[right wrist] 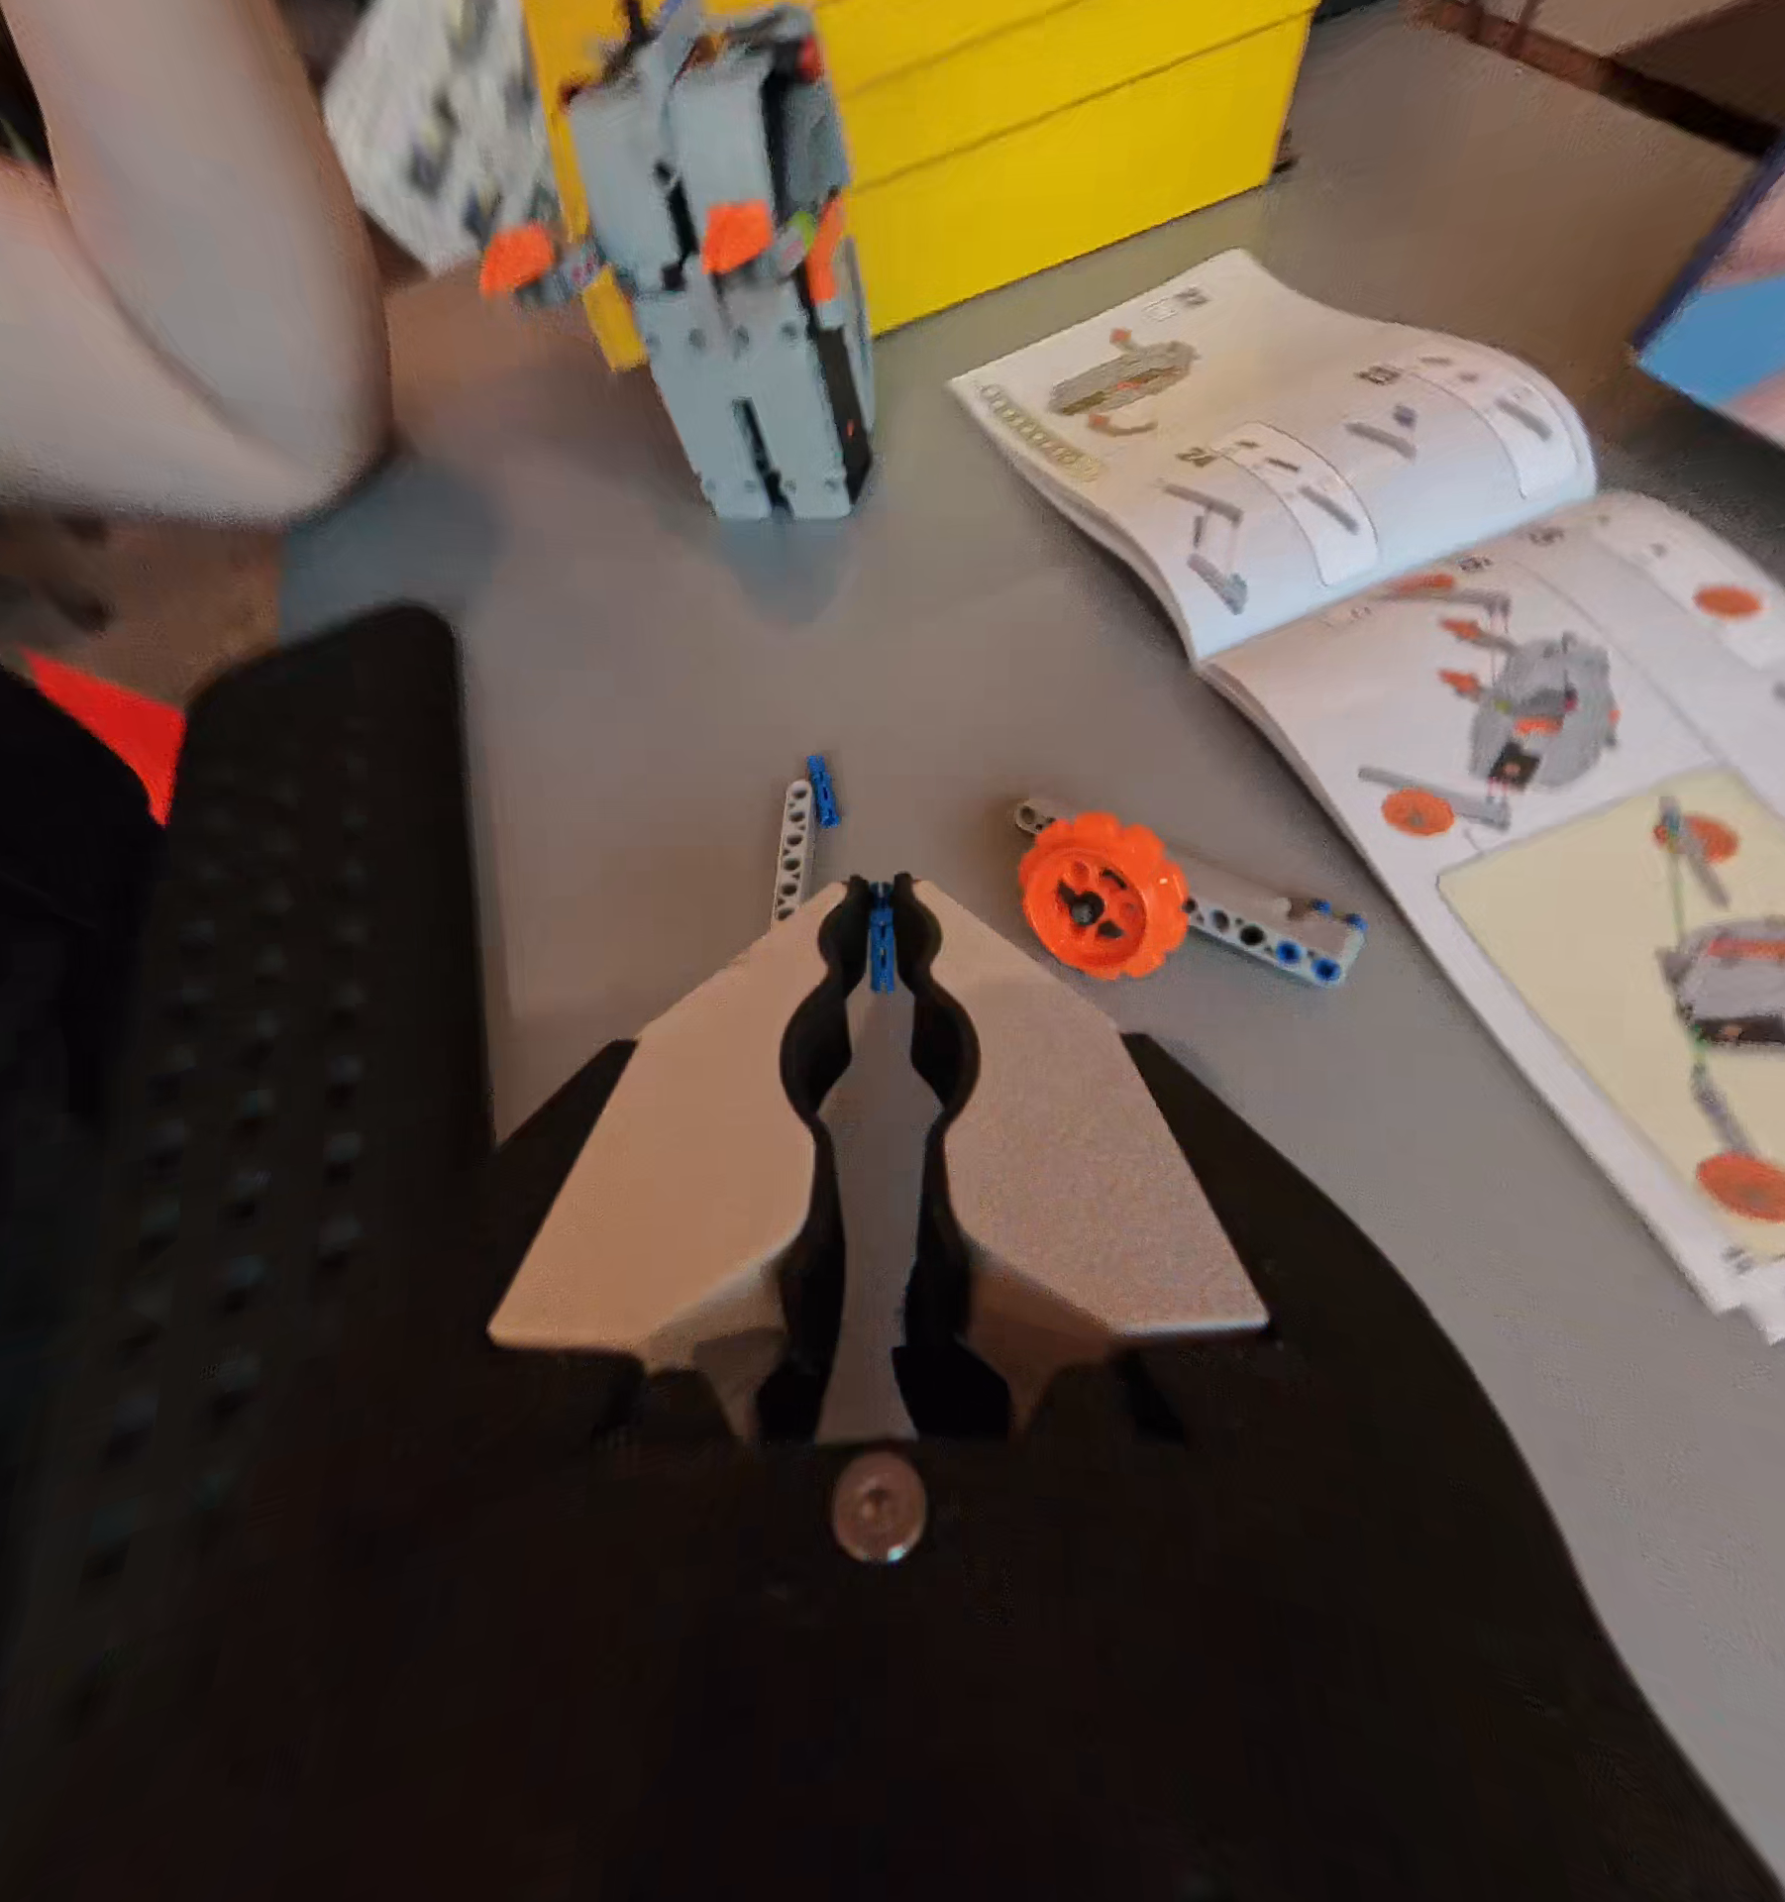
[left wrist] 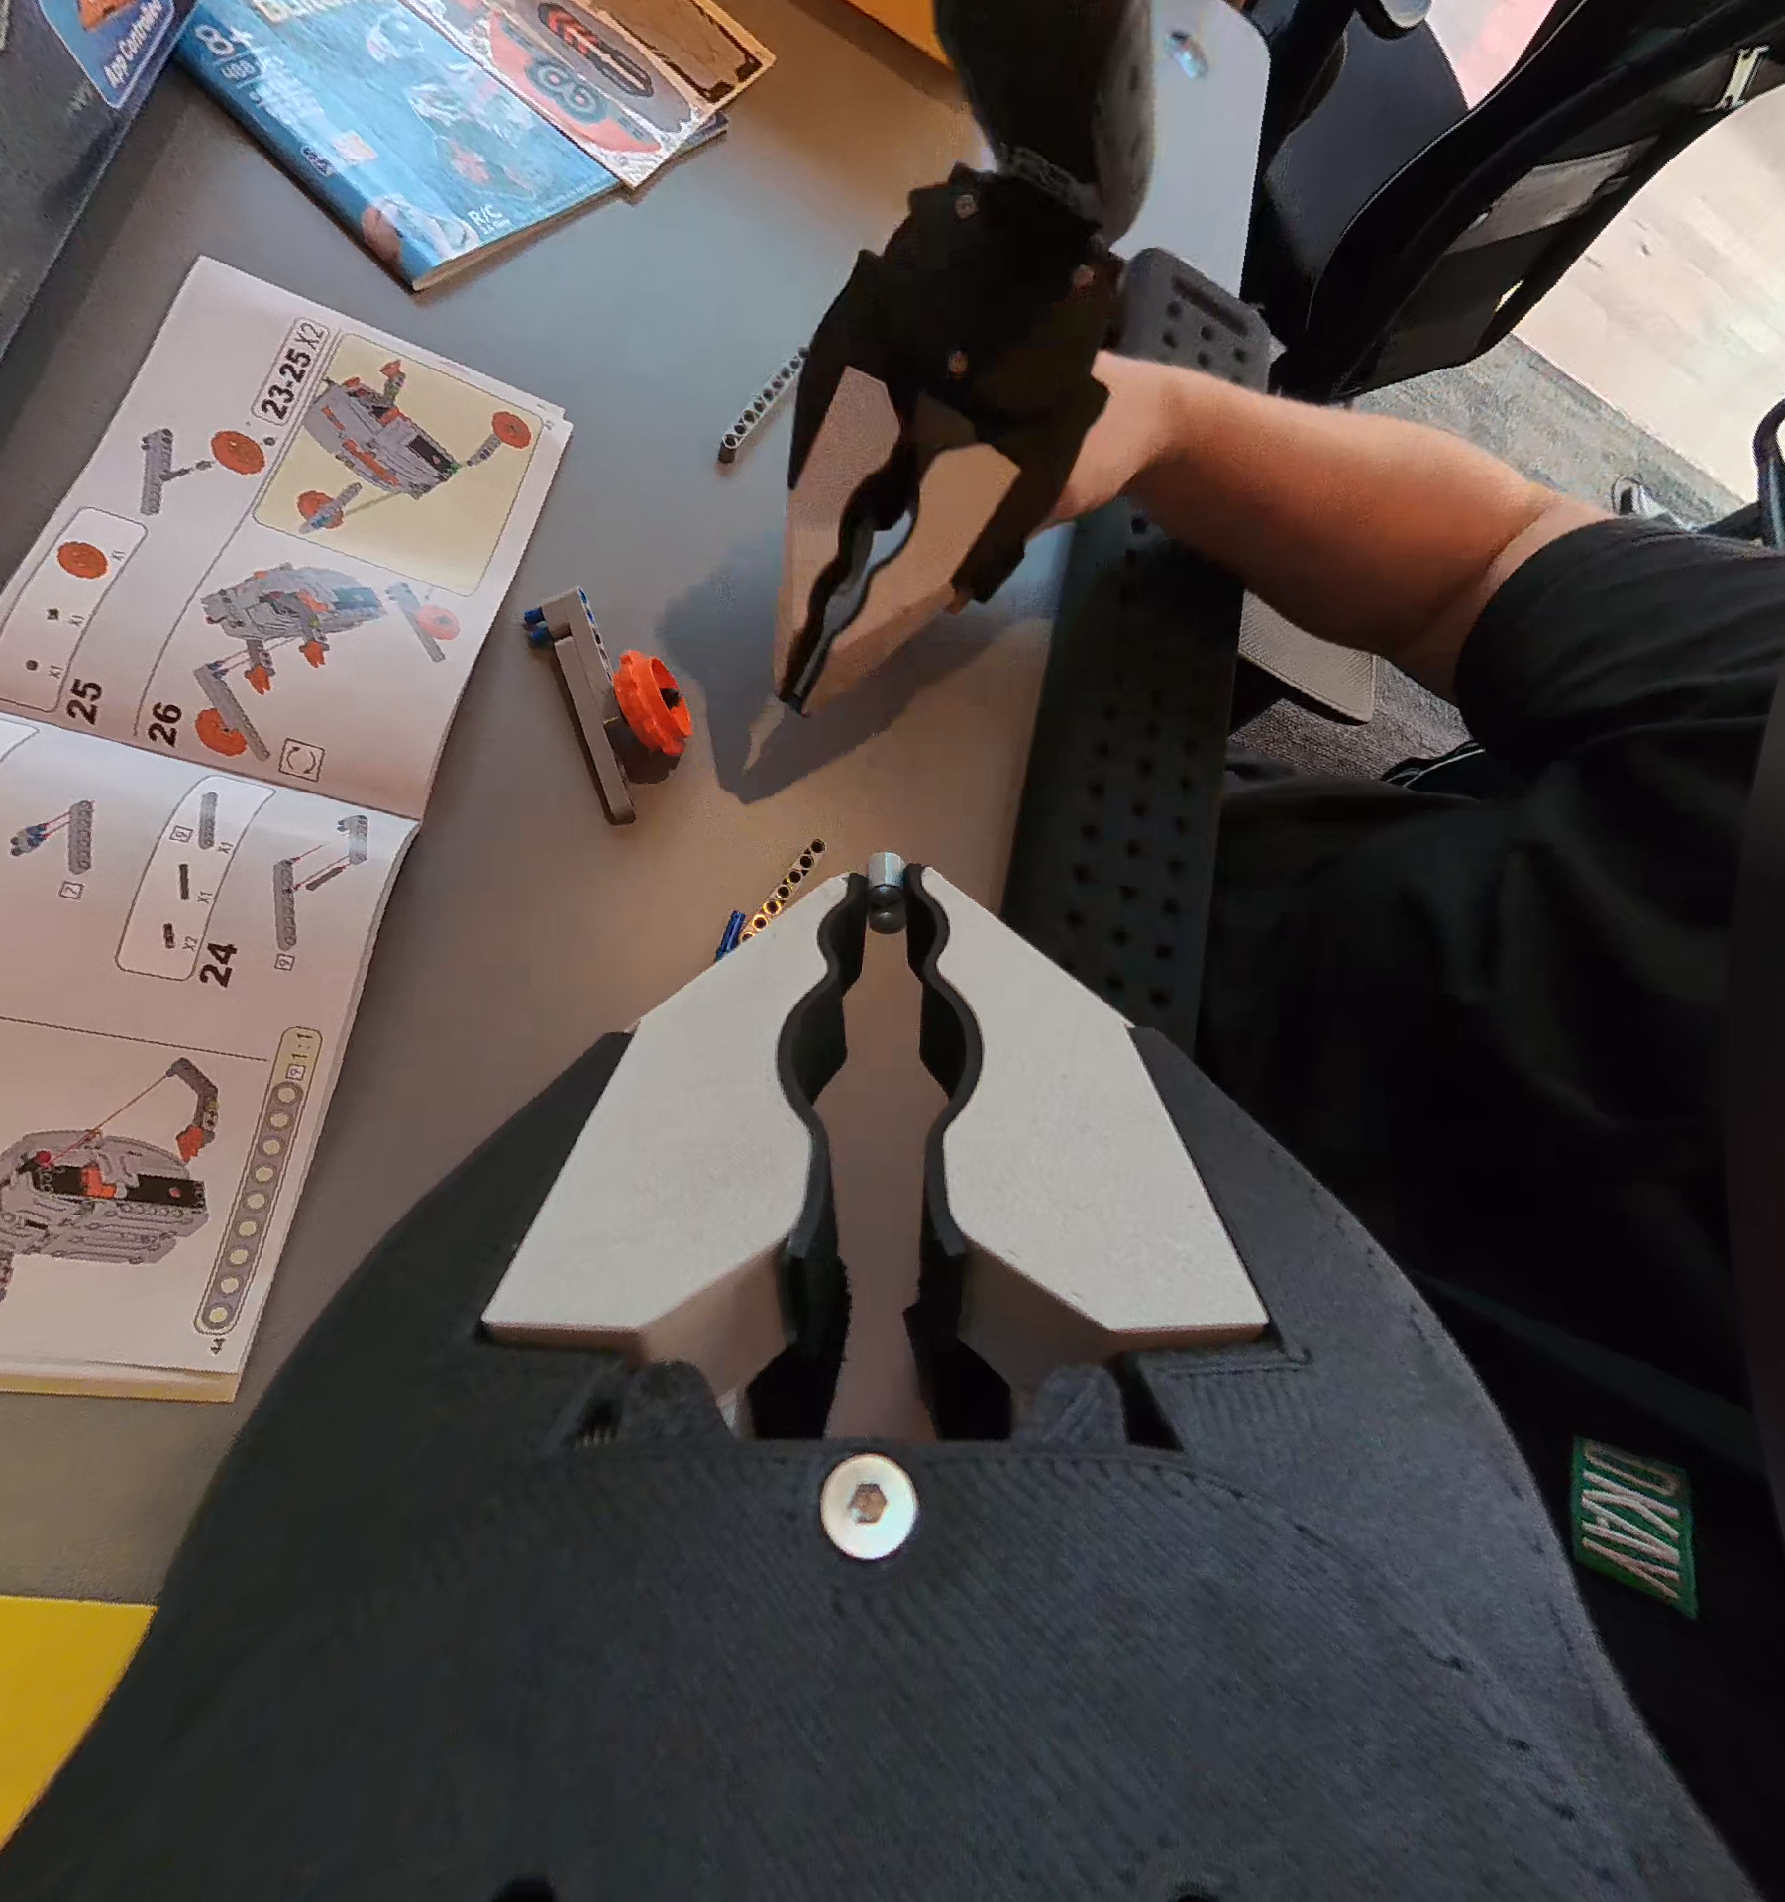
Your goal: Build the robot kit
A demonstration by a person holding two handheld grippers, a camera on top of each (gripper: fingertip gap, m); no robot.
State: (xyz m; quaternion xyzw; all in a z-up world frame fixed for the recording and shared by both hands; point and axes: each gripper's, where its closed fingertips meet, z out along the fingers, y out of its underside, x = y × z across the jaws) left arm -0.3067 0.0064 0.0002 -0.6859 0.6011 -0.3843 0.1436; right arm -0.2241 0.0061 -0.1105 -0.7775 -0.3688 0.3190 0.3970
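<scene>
Left gripper (left wrist: 883, 893) pinching grey bush (left wrist: 883, 893) (fingertips), above table (left wrist: 600, 340)

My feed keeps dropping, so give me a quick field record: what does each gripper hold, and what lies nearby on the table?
left gripper: jaws shut on small silver metal cylinder
right gripper: jaws shut on small blue plastic pin
nearest on grey table: grey holed beam with a second blue pin beside it
right of that: orange toothed wheel on grey beam assembly
farther back: grey block model, upright, before yellow box
paper: open instruction booklet
</scene>
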